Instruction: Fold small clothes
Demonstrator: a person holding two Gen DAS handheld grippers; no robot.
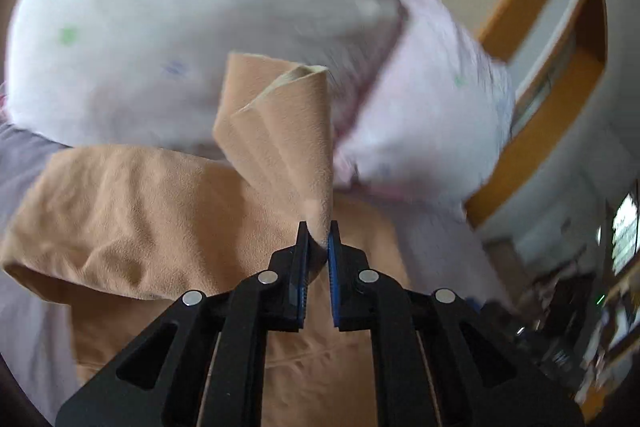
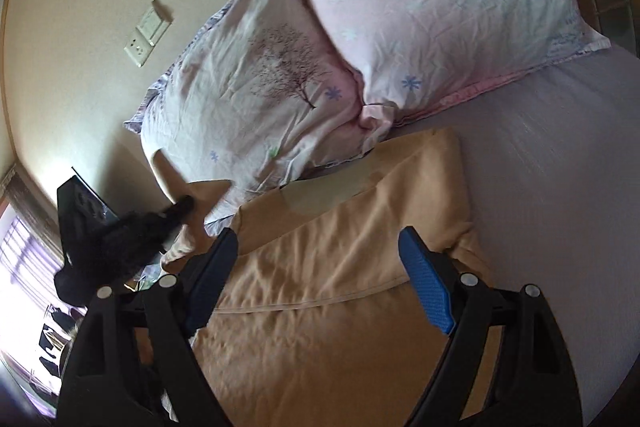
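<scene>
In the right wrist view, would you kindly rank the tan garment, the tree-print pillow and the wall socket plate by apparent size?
1. tan garment, though it lies nearest the camera
2. tree-print pillow
3. wall socket plate

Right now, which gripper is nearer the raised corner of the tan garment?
Left. The left gripper is shut on the tan garment's raised corner; the right gripper hovers open above the spread fabric.

A bed [image 2: 560, 187] with a pale lilac sheet carries everything. Two floral pillows [image 2: 420, 7] lie at its head by the wall, and a tan garment [image 2: 340, 247] lies spread just below the pillows.
</scene>
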